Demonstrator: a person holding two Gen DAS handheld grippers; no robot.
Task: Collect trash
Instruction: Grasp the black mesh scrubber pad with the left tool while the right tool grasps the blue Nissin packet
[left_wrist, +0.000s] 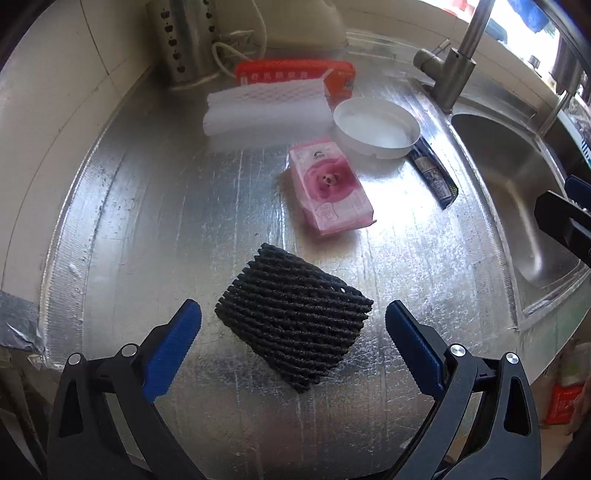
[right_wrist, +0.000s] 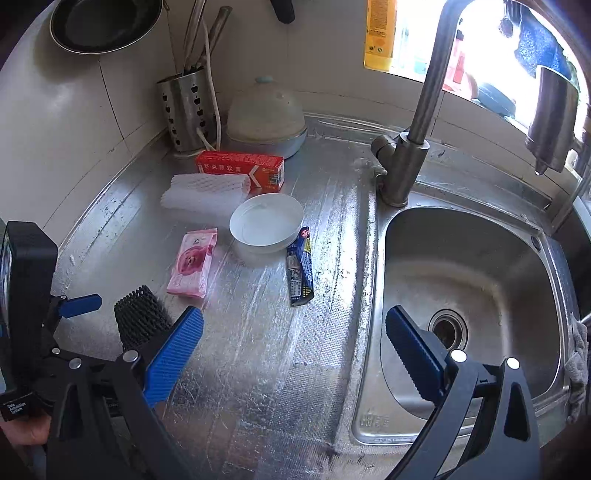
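With the left gripper wide open over the black foam net, we go straight down & pinch its mid gently; right gripper open too, holding nothing.

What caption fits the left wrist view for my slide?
Open left gripper poised around black foam net on steel counter, pink tissue pack and white lid beyond.

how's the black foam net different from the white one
The black foam net is dark and lies alone near the counter's front edge, between the open fingers of the left gripper. The white foam net is pale and lies farther back, right against the red box. The white one looks longer and flatter; the black one is more compact. Both have the same open mesh texture and rest on the steel counter.
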